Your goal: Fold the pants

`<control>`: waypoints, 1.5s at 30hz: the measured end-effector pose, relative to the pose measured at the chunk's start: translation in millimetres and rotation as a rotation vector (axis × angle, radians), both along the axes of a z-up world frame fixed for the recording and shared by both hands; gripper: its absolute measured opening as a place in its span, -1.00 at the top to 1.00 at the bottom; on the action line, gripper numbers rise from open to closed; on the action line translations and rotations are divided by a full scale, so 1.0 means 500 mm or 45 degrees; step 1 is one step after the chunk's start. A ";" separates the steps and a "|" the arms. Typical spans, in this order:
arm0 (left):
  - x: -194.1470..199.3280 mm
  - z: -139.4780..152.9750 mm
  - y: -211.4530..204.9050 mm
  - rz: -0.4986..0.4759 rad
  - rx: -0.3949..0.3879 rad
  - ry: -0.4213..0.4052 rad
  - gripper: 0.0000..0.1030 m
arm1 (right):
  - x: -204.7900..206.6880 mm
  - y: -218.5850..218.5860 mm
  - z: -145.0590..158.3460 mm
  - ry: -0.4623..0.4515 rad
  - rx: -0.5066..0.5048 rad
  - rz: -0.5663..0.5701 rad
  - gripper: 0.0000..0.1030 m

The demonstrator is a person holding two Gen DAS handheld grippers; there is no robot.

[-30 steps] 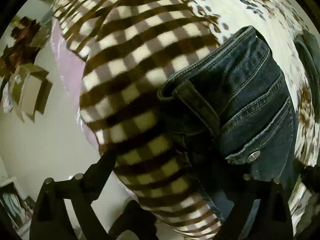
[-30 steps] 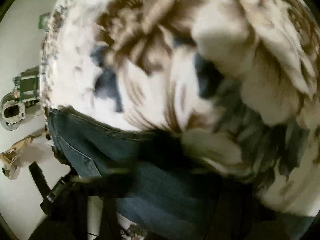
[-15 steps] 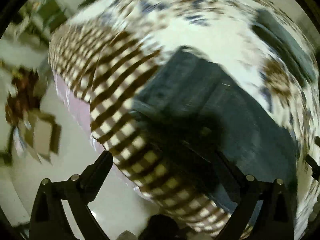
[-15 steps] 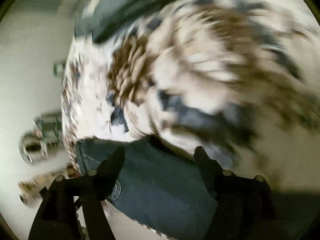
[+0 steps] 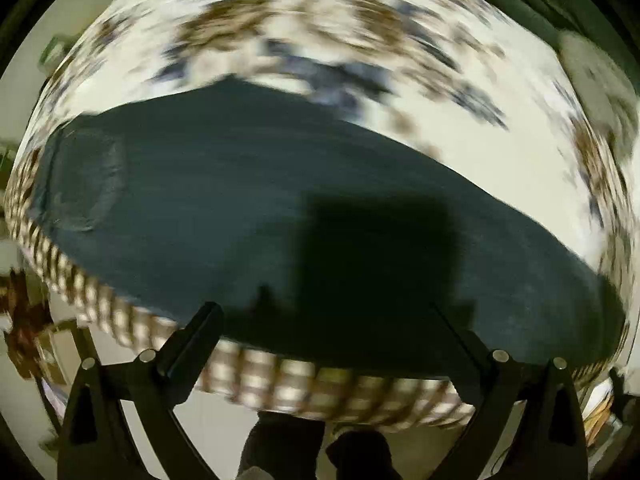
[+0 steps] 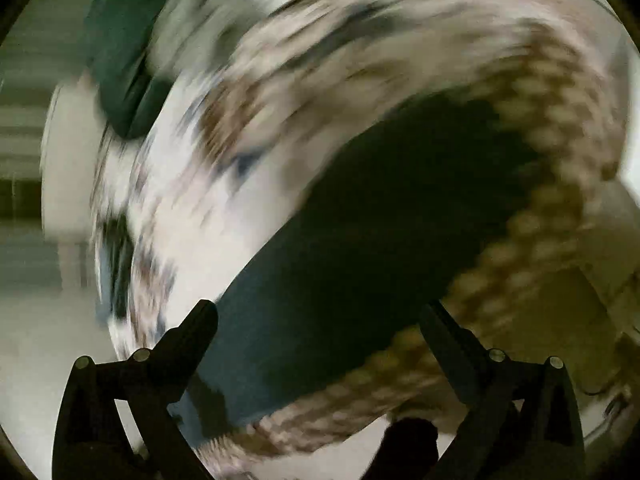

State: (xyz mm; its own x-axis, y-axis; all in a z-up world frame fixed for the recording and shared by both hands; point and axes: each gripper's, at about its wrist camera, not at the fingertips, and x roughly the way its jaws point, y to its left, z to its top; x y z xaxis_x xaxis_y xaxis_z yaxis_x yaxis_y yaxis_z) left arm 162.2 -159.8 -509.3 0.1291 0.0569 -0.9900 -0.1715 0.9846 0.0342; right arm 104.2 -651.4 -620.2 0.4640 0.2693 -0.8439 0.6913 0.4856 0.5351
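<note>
Right now both grippers, left (image 5: 320,320) & right (image 6: 318,316), are hanging w/ jaws wide apart, gripping nothing. Jeans (image 5: 280,208) are lying flat across frame centre on the bed (image 5: 460,128), prob. spread for folding.

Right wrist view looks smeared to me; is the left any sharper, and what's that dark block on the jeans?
Right wrist: heavy motion blur, the bedspread streaks and the jeans show no seams. Left wrist: also blurred, though milder, a pocket outline still reads. The dark block on the jeans there looks like a cast shadow, probably the rig's. Fisheye bends both.
</note>
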 end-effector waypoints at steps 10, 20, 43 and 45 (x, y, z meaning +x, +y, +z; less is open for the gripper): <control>0.022 -0.009 -0.186 -0.198 0.077 0.022 -0.99 | 0.158 -0.171 -0.089 0.196 -0.115 0.350 -0.27; 0.017 -0.014 -0.210 -0.215 0.125 0.043 -0.99 | 0.135 -0.099 0.064 -0.130 -0.467 0.456 0.91; 0.039 -0.152 -0.126 -0.105 -0.085 0.144 -1.00 | -0.001 -0.103 -0.182 -0.452 0.329 -0.120 0.08; 0.041 -0.162 -0.125 -0.114 -0.094 0.139 -1.00 | 0.030 -0.095 -0.213 -0.433 0.372 -0.121 0.08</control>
